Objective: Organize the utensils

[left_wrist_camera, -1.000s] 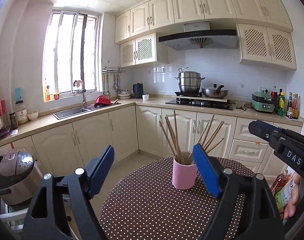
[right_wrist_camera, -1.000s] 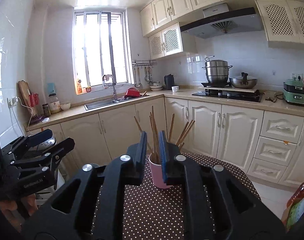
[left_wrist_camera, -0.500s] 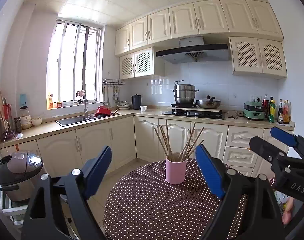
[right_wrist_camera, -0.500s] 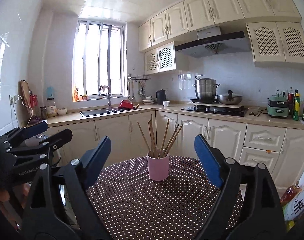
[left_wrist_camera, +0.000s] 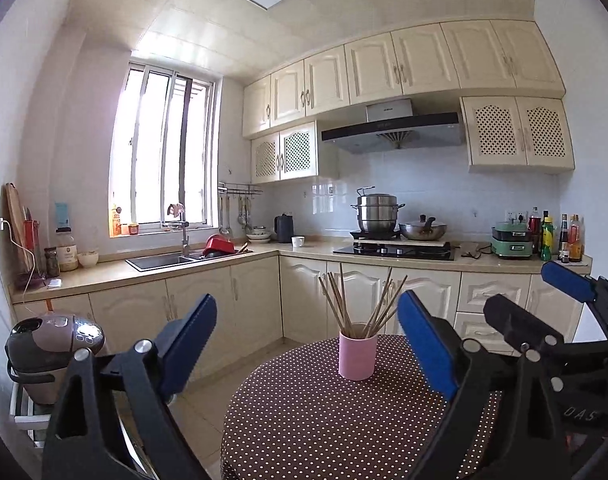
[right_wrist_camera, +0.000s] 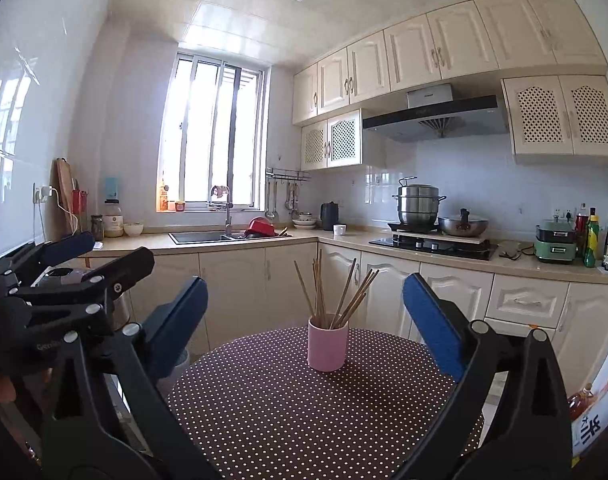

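A pink cup [left_wrist_camera: 358, 356] [right_wrist_camera: 328, 348] stands upright on the round brown polka-dot table [left_wrist_camera: 304, 420] [right_wrist_camera: 264, 400]. Several wooden chopsticks [left_wrist_camera: 360, 304] [right_wrist_camera: 332, 292] fan out of it. My left gripper [left_wrist_camera: 304, 312] hangs level, short of the cup, its jaws opening with nothing between them. It also shows at the left edge of the right wrist view as the left gripper [right_wrist_camera: 114, 248]. My right gripper [right_wrist_camera: 305, 288] is likewise back from the cup, jaws opening and empty. The right gripper [left_wrist_camera: 524, 290] also shows at the right of the left wrist view.
A rice cooker [left_wrist_camera: 52, 344] stands low at the left of the table. Cream cabinets run behind, with a sink [left_wrist_camera: 160, 260], a hob with pots [left_wrist_camera: 396, 240] and bottles [left_wrist_camera: 560, 240]. A printed box [right_wrist_camera: 588, 412] sits at the right.
Both grippers have drawn back from the cup, which now looks smaller and farther. The right jaws went from nearly shut by the chopsticks to wide apart. The left jaws widened slightly.
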